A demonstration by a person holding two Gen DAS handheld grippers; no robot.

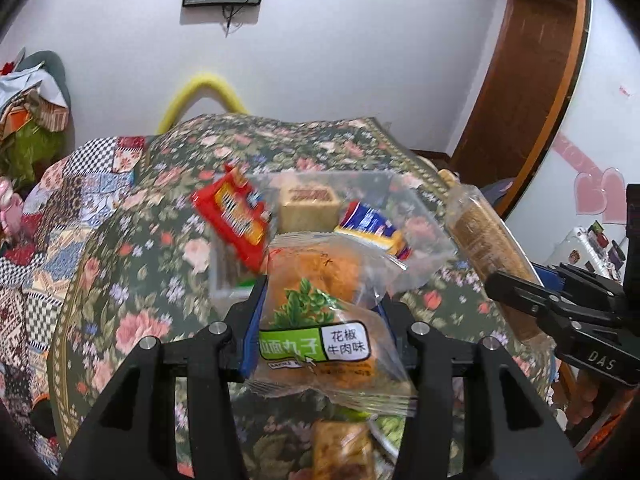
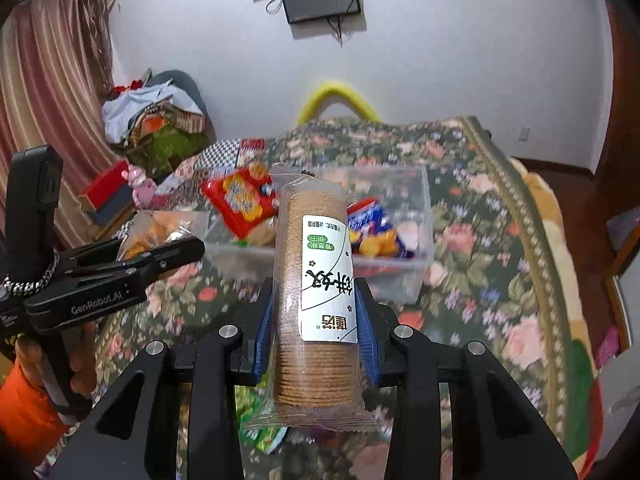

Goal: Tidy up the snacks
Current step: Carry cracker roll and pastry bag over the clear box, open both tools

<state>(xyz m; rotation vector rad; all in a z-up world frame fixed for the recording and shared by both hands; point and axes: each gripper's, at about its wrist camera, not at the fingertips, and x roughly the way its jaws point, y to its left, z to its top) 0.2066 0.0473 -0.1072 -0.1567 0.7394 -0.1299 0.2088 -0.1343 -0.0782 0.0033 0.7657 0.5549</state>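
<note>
The jaws of the left gripper [image 1: 320, 316] are clamped on a clear snack bag [image 1: 320, 304] with a green label, held up just this side of the clear plastic bin [image 2: 420, 248]. The right gripper [image 2: 316, 320] has its jaws closed on a cracker sleeve [image 2: 314, 280], also in front of the bin, which sits on the floral bedspread [image 2: 480, 240] with a red packet [image 2: 238, 200] inside.
</note>
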